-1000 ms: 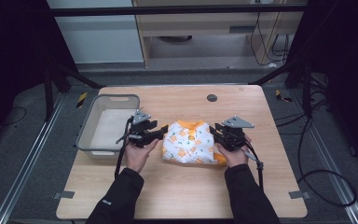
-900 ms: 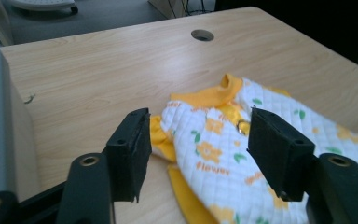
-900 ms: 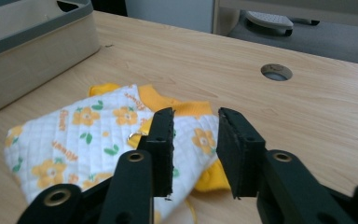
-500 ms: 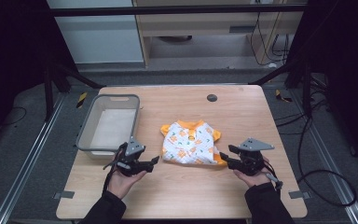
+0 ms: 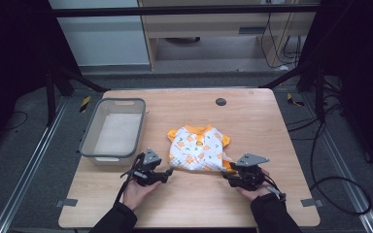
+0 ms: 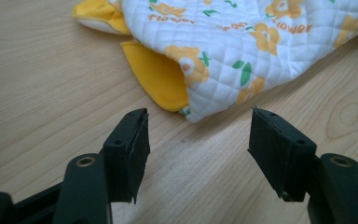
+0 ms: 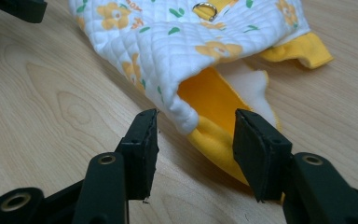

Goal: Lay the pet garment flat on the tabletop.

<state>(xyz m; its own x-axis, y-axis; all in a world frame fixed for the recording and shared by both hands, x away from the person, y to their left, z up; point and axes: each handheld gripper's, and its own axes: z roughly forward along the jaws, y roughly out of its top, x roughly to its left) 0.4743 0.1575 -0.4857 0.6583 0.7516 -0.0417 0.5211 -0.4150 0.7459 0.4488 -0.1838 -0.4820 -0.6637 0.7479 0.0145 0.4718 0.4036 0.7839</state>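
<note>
Both your grippers are wide open, holding nothing. The little flowery vest (image 5: 197, 149) lies flat mid-table. Slide your left gripper (image 6: 198, 140) and right gripper (image 7: 193, 140) onto its near corners, then pinch both layers.

Left gripper (image 5: 164, 174) and right gripper (image 5: 229, 176) fingers spread apart.

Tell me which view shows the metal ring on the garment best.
The right gripper view: the metal ring sits sharp and close on the yellow collar band of the quilted flower-print garment. The high view shows the whole garment, but the ring there is too small to make out. The left gripper view shows the garment's hem corner.
</note>
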